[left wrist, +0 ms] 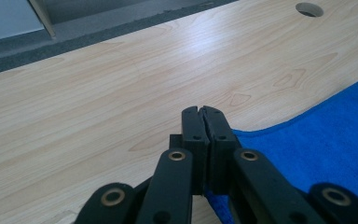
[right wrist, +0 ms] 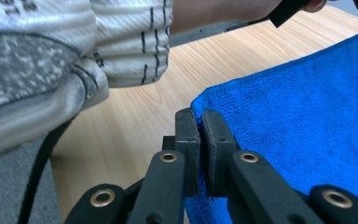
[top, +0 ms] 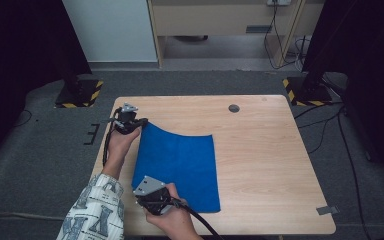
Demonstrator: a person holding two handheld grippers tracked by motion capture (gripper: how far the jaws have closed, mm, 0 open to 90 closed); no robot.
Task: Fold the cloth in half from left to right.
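one blue cloth; two hand-held grippers, left and right, each clamped on it.

Cloth solid bright blue, fuzzy nap, no print. Table pale wood with darker grain streaks; a grey round hole near its far edge. Left gripper and right gripper black, with brass-coloured rivets on the links; right one carries a grey plate. Sleeve white-grey with dark printed marks, possibly lettering, too blurred to read. Floor dark grey. Two black bases edged in yellow-black stripes. Cabinet light grey.
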